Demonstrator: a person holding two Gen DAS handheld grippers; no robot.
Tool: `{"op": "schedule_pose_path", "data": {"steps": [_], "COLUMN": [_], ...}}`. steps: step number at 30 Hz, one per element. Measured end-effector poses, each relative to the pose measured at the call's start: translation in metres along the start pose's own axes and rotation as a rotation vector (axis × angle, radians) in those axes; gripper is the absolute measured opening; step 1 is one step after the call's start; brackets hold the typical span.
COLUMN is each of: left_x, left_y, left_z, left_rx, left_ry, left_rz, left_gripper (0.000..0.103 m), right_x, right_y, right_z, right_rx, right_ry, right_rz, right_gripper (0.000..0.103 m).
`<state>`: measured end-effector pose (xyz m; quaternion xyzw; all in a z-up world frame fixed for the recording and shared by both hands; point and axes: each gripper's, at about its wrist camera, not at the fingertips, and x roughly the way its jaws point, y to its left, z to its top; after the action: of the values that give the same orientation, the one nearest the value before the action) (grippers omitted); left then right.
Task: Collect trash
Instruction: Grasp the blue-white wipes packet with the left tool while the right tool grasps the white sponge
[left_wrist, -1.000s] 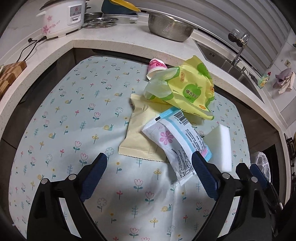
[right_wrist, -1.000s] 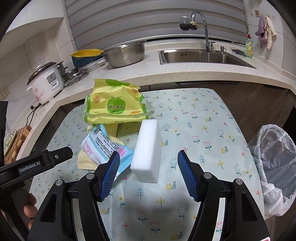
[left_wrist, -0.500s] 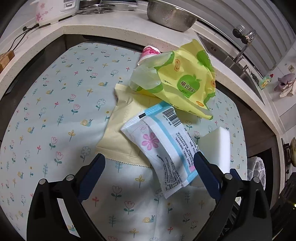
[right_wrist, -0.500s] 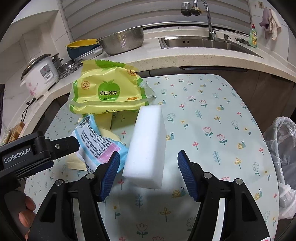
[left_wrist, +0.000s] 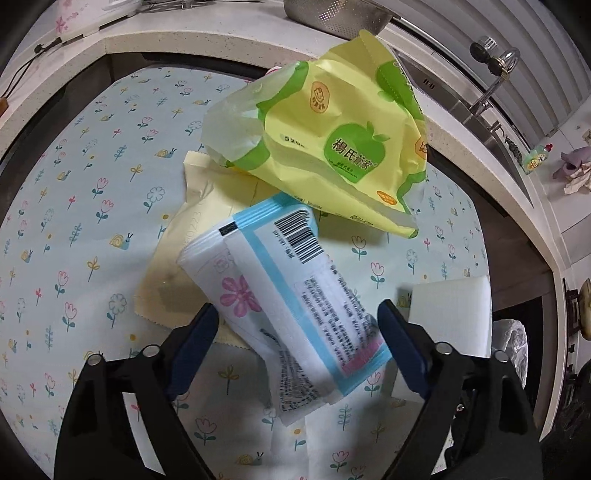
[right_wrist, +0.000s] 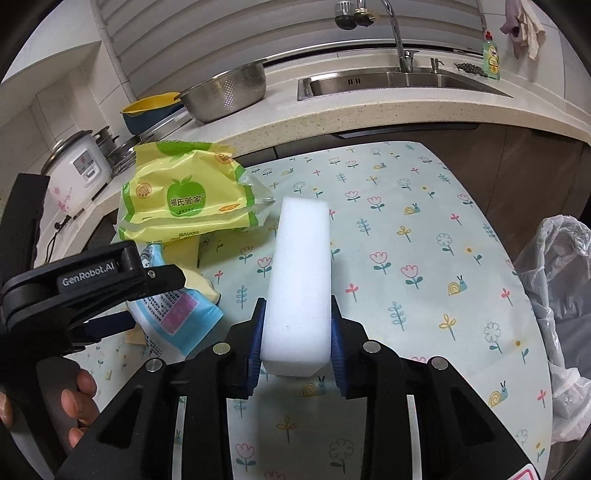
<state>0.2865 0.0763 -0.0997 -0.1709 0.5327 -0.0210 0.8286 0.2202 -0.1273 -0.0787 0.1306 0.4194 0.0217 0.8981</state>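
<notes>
My right gripper (right_wrist: 297, 336) is shut on a white foam block (right_wrist: 300, 280), its blue pads pressing both long sides. The block also shows in the left wrist view (left_wrist: 448, 317). My left gripper (left_wrist: 295, 343) is open, its fingers on either side of a white and blue wipes packet (left_wrist: 291, 295) that lies on a pale yellow wrapper (left_wrist: 184, 258). The packet also shows in the right wrist view (right_wrist: 177, 314). A yellow-green bag with an apple logo (left_wrist: 332, 144) lies just beyond; it also shows in the right wrist view (right_wrist: 184, 199).
Everything lies on a table with a floral cloth (right_wrist: 424, 240). A clear trash bag (right_wrist: 557, 295) hangs at the table's right edge. The counter behind holds a steel colander (right_wrist: 225, 92), a rice cooker (right_wrist: 79, 166) and a sink (right_wrist: 399, 79).
My right gripper moved forward and shut on the foam block. My left gripper moved forward so that its open fingers now flank the wipes packet.
</notes>
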Motion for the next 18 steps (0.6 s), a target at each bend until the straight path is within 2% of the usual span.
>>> {"op": "schedule_pose_path", "data": {"steps": [4,8,9,10,18], "left_x": [-0.002,-0.008,-0.009,-0.010,-0.034], "left_y": [-0.002,-0.007,-0.009,-0.011,-0.039], "left_z": [-0.006,-0.011,-0.013,-0.015,-0.039], "left_rx": [0.008,0.035,0.041,0.052,0.140], "left_ry": [-0.011,-0.016,-0.017,-0.011,-0.031], "left_rz": [-0.001,-0.010,-0.014,-0.013,-0.059], "left_gripper": [0.076,0.067,0.055,0.053,0.043], "right_x": [-0.006,-0.013,-0.016,-0.019,-0.051], "right_y": [-0.009,-0.016,-0.018,-0.019,-0.036], "right_z": [0.000,0.000,0.000,0.000,0.001], "right_rx": [0.020,0.035,0.038,0.042,0.067], "right_ry": [-0.011,-0.023,-0.028,-0.032,-0.079], "right_rz": [-0.001,-0.001,-0.001,0.000,-0.014], "right_gripper": [0.029,0.029,0.029,0.029,0.029]}}
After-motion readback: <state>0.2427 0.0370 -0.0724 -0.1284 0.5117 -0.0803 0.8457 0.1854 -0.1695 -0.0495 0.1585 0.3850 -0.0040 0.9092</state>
